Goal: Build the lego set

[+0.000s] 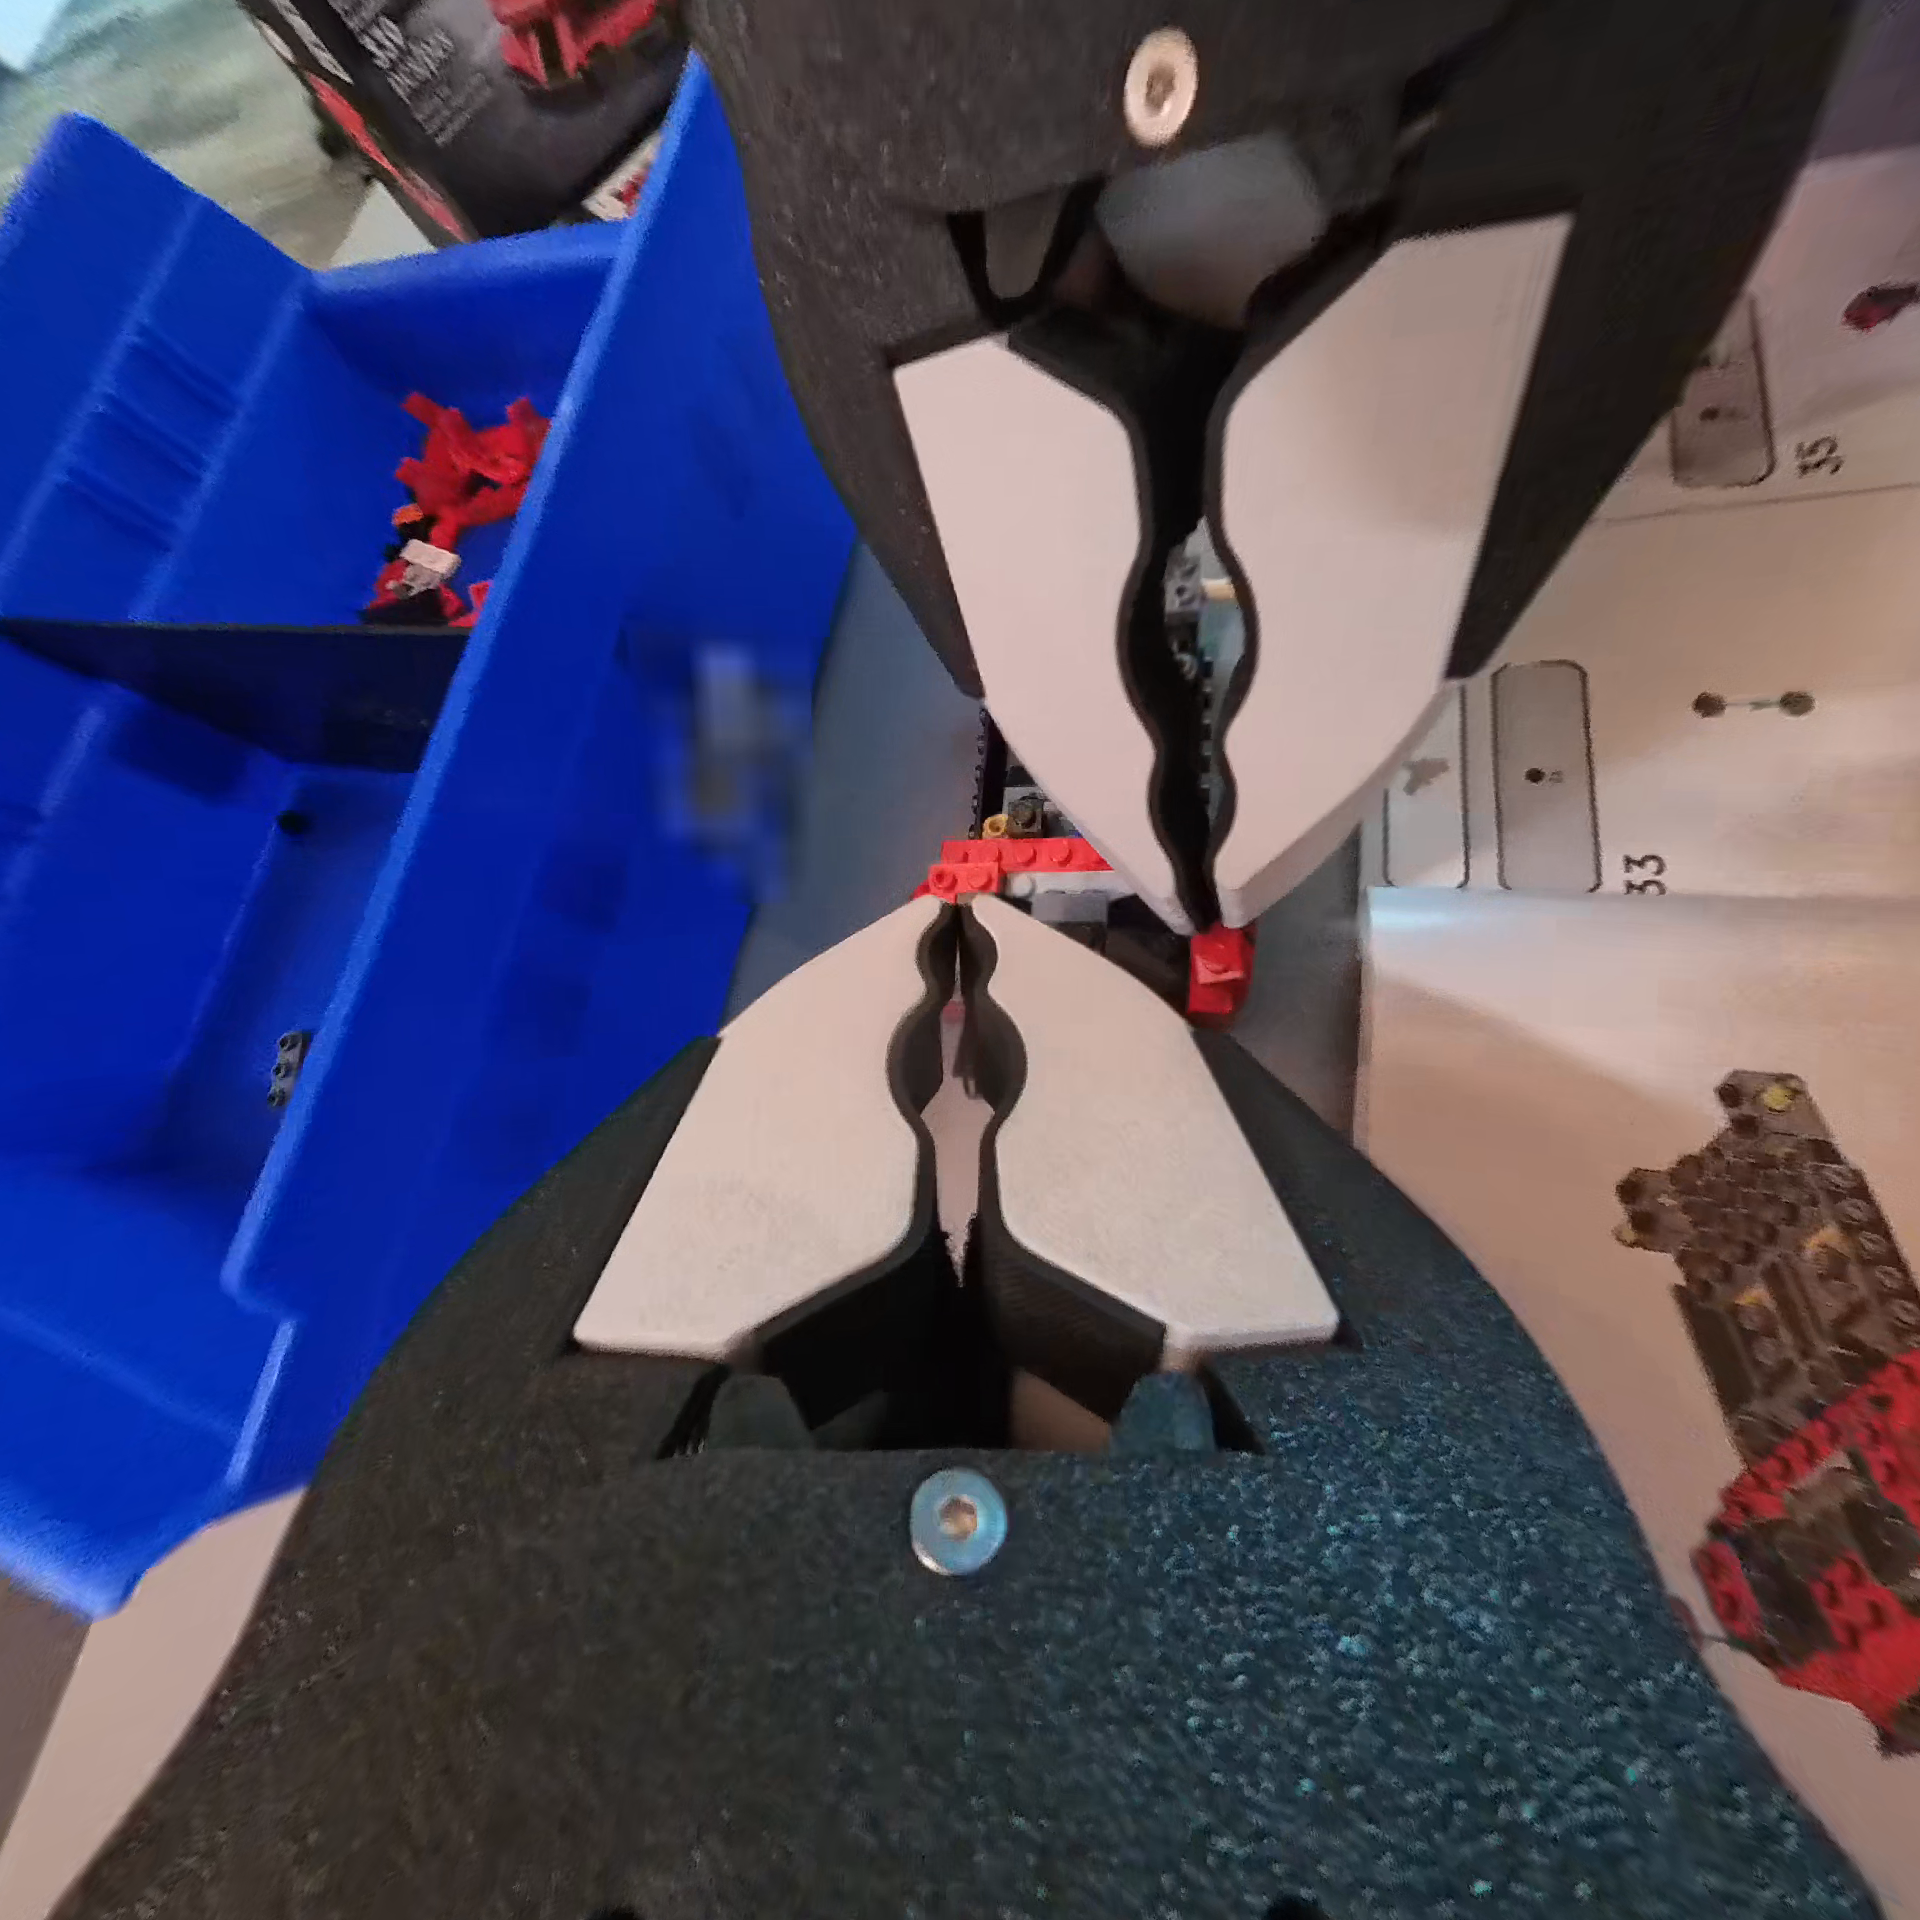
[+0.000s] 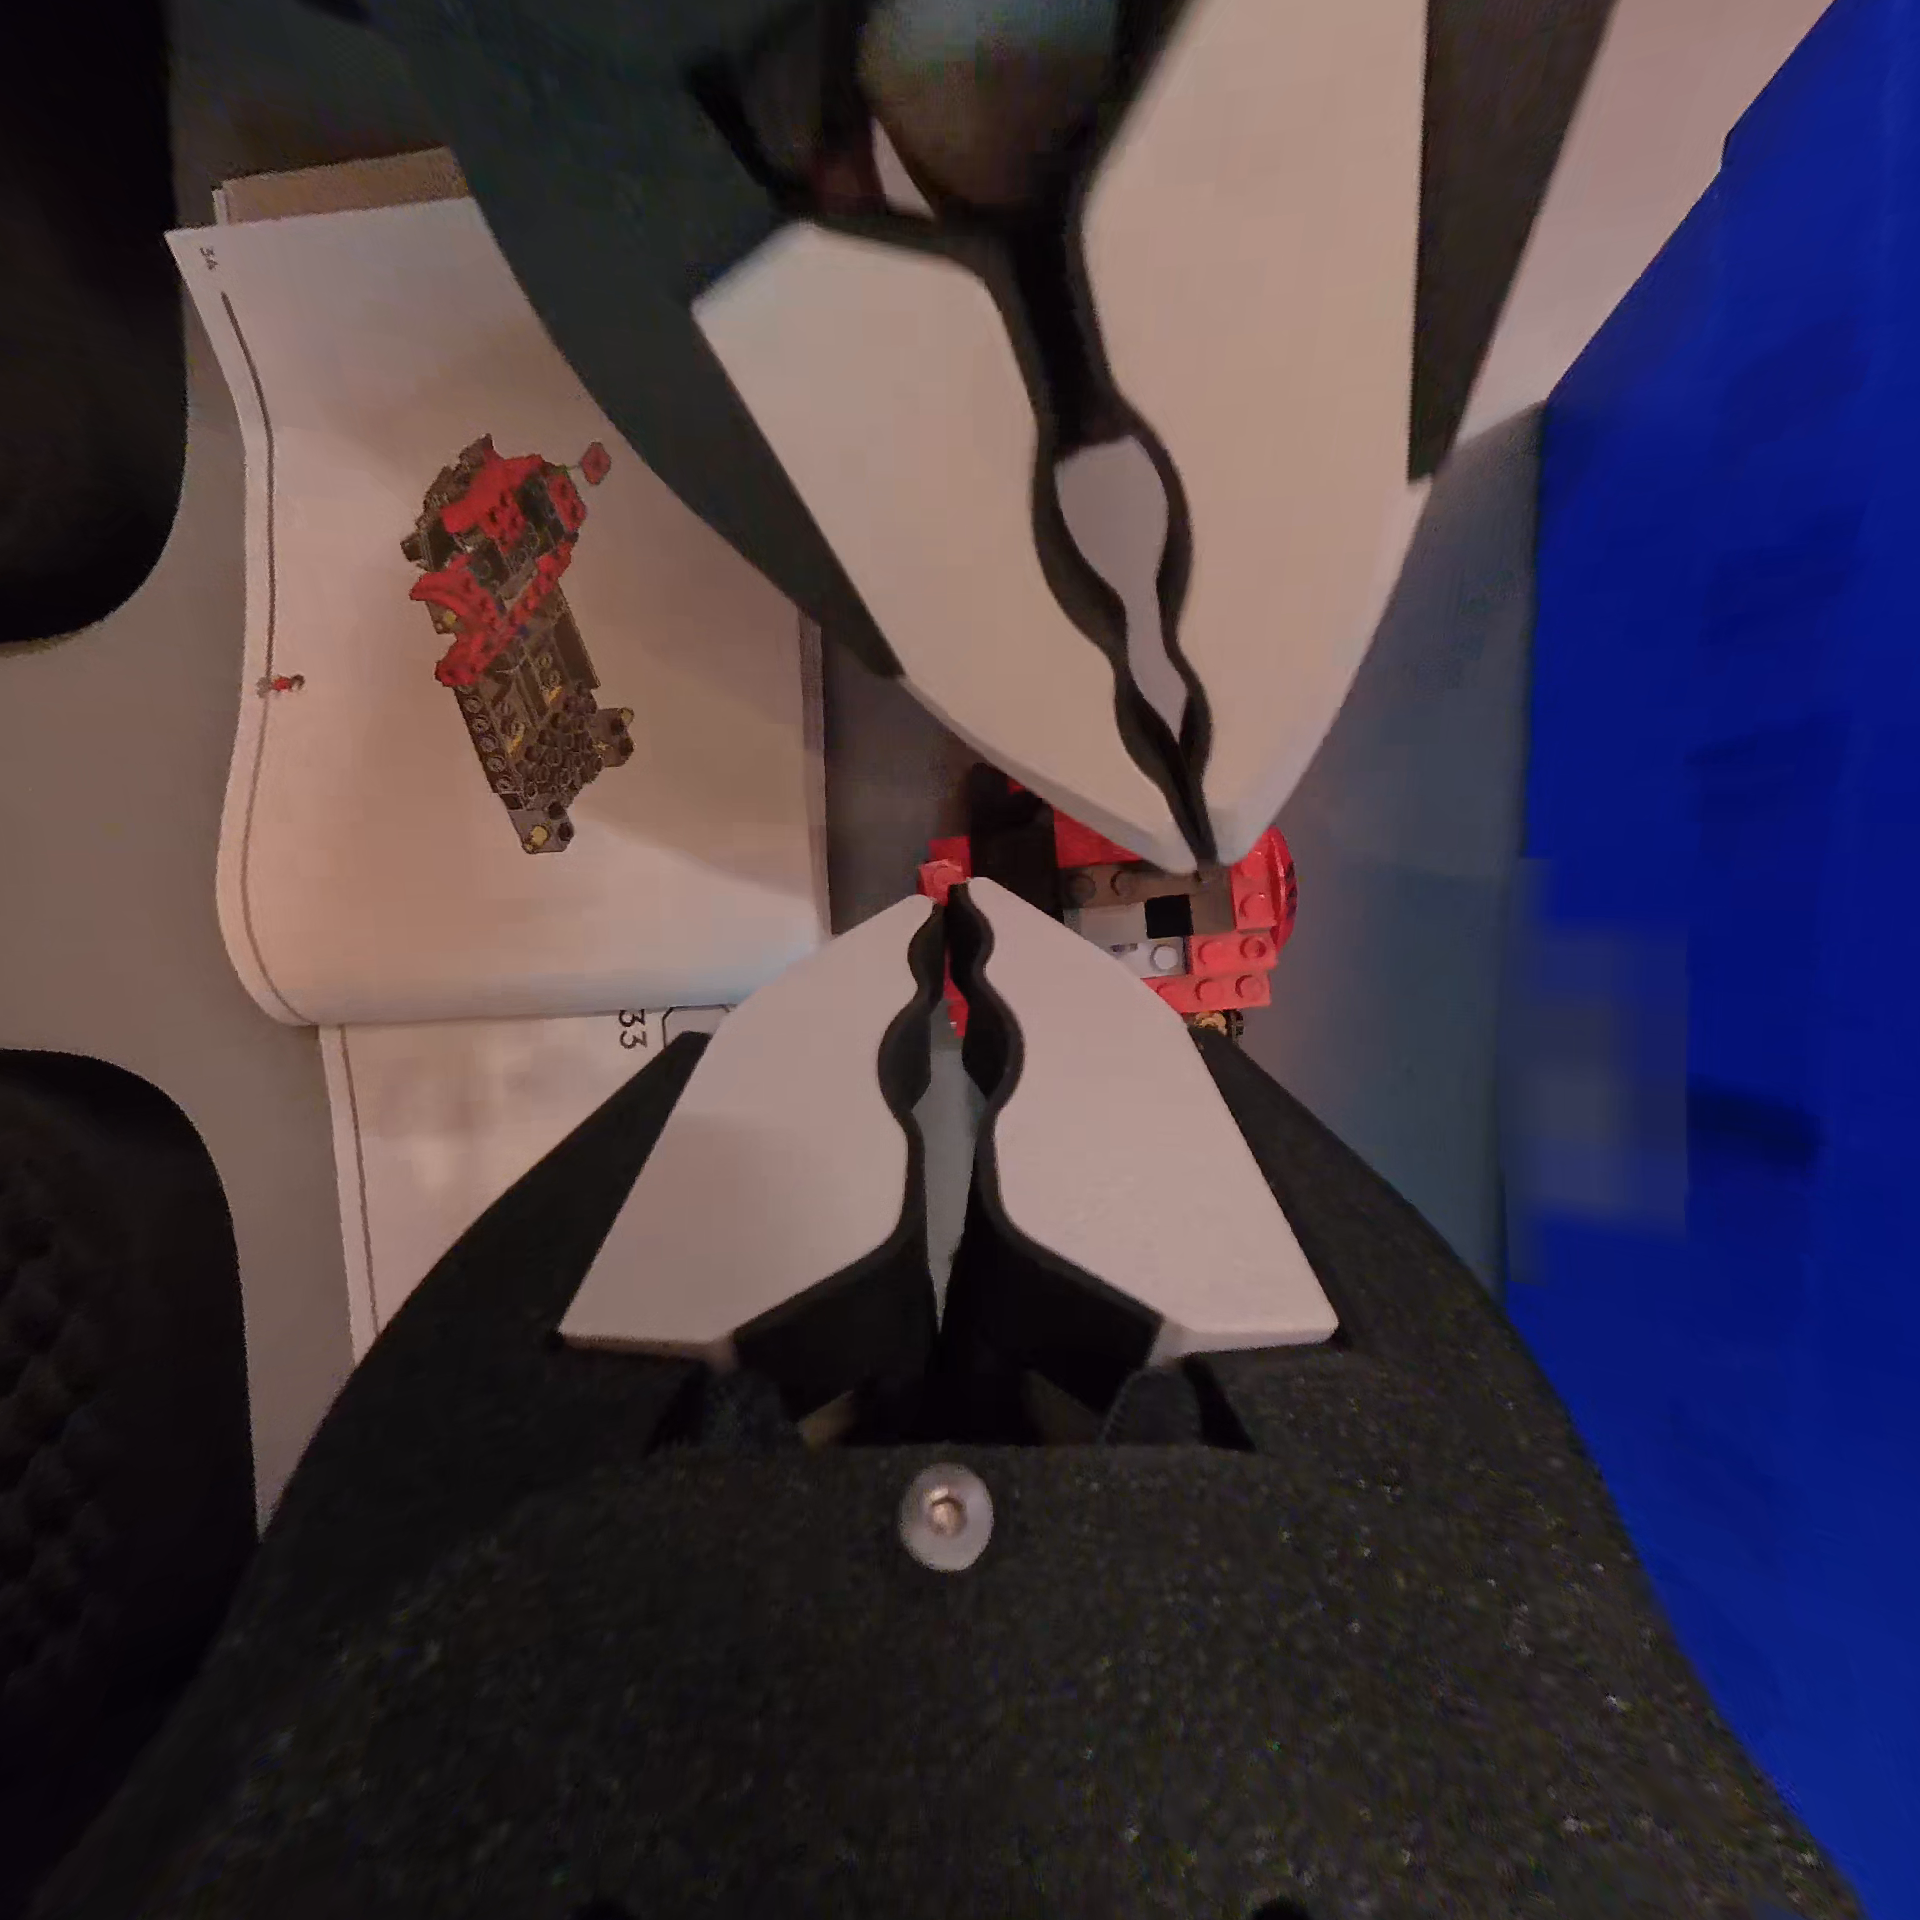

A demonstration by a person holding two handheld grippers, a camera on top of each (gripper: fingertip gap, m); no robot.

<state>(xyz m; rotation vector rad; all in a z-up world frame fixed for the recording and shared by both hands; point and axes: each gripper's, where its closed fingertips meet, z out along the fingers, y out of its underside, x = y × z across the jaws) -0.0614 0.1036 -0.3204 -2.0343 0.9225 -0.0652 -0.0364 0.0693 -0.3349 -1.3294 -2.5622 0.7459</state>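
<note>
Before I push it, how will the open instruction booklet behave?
The instruction booklet is probably floppy and light: its thin page curls upward. Pushed, it would likely slide or buckle, not tip. Being paper, it may crease.

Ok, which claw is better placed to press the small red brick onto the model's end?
Right, probably: the right claw has closed tips on the small red brick, while the left claw sits at the red plate across the model.

both grippers' closed tips (image 1: 956, 909) on red-and-grey lego model (image 1: 1023, 868) beside blue bin (image 1: 644, 436)
</note>
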